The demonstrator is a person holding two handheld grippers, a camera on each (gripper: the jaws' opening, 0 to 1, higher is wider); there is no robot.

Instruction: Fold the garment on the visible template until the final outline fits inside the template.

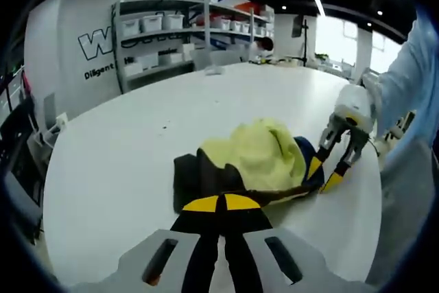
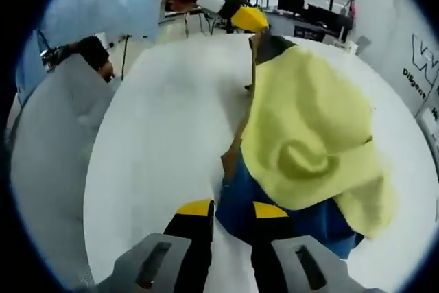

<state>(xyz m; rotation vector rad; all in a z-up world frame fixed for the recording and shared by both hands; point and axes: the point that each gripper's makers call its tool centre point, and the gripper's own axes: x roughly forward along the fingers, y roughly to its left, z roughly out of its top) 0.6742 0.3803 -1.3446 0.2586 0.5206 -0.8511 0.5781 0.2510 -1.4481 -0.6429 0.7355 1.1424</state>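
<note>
The garment (image 1: 260, 152) lies bunched on the white table (image 1: 137, 135), pale yellow on top with dark brown and blue parts. My left gripper (image 1: 222, 203) is shut on its dark brown edge, jaws pressed together. In the right gripper view the same gripper (image 2: 248, 18) grips the brown end at the far side of the garment (image 2: 309, 121). My right gripper (image 2: 232, 209) stands open at the blue edge, with blue fabric lying between its jaws. From the left gripper view it (image 1: 324, 175) sits at the garment's right end, fingers spread. No template outline can be made out.
The table (image 2: 164, 121) is round and bare white around the heap. Shelves with white bins (image 1: 178, 25) stand against the far wall. A person's light blue sleeve (image 1: 411, 80) holds the right gripper, and a sleeve (image 2: 103, 5) reaches over the table's far edge.
</note>
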